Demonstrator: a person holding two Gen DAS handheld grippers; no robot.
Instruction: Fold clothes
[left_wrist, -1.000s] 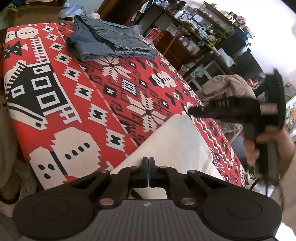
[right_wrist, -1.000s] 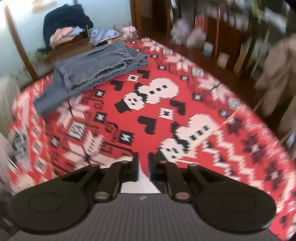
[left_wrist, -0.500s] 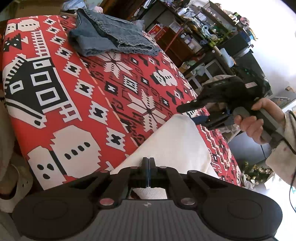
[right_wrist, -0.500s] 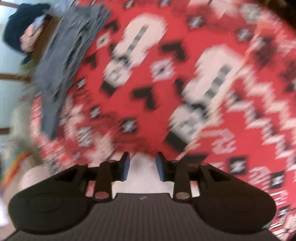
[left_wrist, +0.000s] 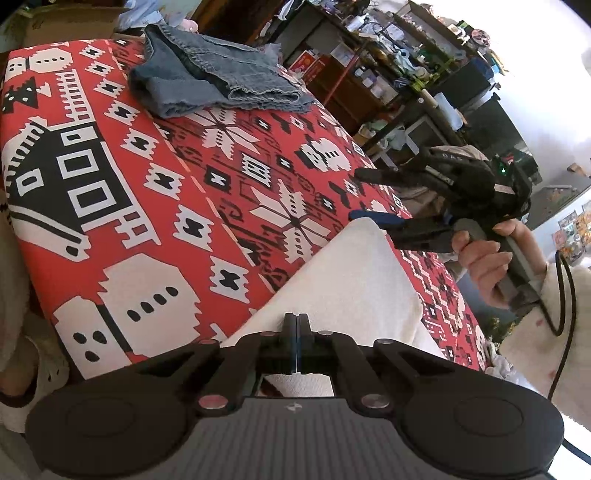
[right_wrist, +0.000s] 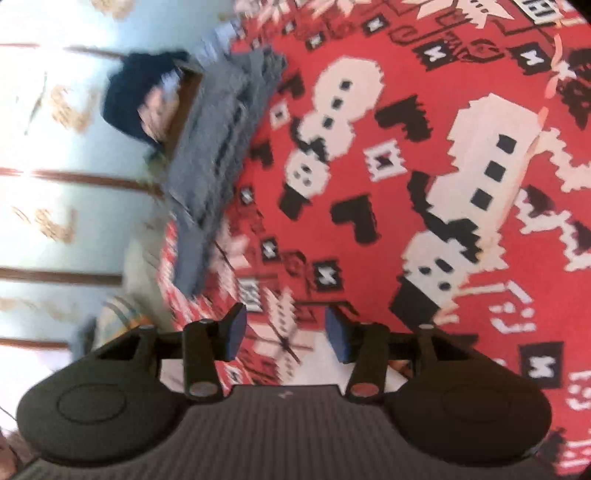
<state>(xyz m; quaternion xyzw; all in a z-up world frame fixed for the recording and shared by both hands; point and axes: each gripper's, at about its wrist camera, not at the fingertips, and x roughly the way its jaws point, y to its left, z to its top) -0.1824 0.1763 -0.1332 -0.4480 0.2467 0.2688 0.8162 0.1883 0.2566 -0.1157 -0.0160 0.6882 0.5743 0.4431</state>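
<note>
On the desk, under a red, black and white patterned cloth (left_wrist: 155, 206), two garments lie well apart. White garment (left_wrist: 343, 280): near edge of the desk, one end running up to the left tongs (left_wrist: 297, 328), the other end toward the right tongs (left_wrist: 364, 194).

Left tongs: jaws fully together, pinched on the near edge of the white garment; the cloth shows both ahead of and just under the closed tips. Pointed downward at the desk.

Right tongs: jaws opening, blue pads (right_wrist: 236, 328) clearly apart, rolled so one finger sits above the other in the left wrist view. The lower finger's tip is at the far corner of the white garment; whether it touches I cannot tell. Nothing gripped between the pads; in the right wrist view only patterned cloth and a strip of white garment (right_wrist: 314, 363) lie below the gap. Right hand (left_wrist: 484, 266) wraps the handle, pale fuzzy sleeve (left_wrist: 550, 325) behind, black cable (left_wrist: 567, 295) hanging beside it.

Folded jeans (left_wrist: 218, 81): far end of the desk, untouched. Right wrist view is motion-blurred.
</note>
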